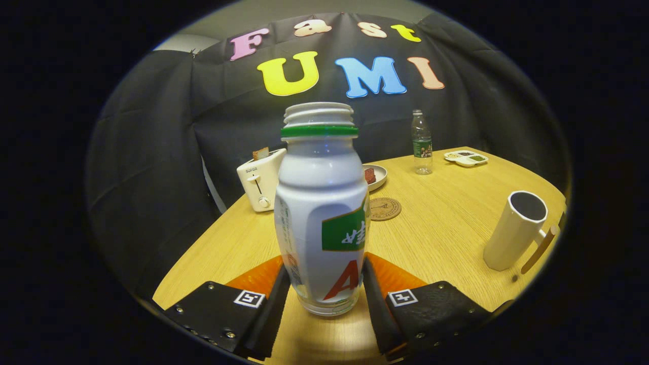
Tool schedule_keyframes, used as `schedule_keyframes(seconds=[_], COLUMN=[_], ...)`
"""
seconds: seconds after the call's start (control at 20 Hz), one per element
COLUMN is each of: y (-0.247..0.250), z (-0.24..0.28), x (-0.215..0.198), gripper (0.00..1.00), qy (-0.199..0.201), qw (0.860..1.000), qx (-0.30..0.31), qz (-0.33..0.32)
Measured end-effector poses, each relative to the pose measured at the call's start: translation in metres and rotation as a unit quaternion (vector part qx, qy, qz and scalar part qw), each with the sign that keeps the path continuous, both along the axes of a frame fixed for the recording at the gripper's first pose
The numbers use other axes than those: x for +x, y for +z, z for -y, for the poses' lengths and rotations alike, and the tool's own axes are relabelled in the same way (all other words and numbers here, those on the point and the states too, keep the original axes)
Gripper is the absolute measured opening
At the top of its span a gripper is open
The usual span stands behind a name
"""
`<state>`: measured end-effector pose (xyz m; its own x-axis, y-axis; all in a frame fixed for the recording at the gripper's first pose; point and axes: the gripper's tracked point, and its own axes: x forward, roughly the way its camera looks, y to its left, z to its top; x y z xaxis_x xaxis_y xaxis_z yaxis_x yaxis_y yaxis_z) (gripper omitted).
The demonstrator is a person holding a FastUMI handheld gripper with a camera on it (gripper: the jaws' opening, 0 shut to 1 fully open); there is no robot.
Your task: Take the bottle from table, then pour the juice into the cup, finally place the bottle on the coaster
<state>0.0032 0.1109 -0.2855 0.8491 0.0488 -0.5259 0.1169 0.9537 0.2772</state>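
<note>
Gripper (324, 289) is clamped on the uncapped bottle (320, 213) — both fingers pressed to its lower sides, upright over the table (436, 228). Coaster (385, 208) is seen just beyond; cup (514, 230) off right.

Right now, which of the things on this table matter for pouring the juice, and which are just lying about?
For the job: bottle between the gripper fingers, cup, coaster.
Lying about: toaster, water bottle, plate, small sectioned dish.

Camera rides the hand-held gripper (324, 299), low, facing across the table (446, 228).
</note>
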Motion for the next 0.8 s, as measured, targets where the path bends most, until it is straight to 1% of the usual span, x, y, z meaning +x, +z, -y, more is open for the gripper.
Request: schedule_keyframes(seconds=[0.45, 0.6, 0.8], y=[0.017, 0.024, 0.032], z=[0.027, 0.039, 0.059], x=[-0.002, 0.0, 0.001], gripper=[0.73, 0.74, 0.73], qy=[-0.051, -0.08, -0.126], qw=[0.994, 0.989, 0.976], qx=[0.094, 0.127, 0.177], qz=[0.006, 0.014, 0.029])
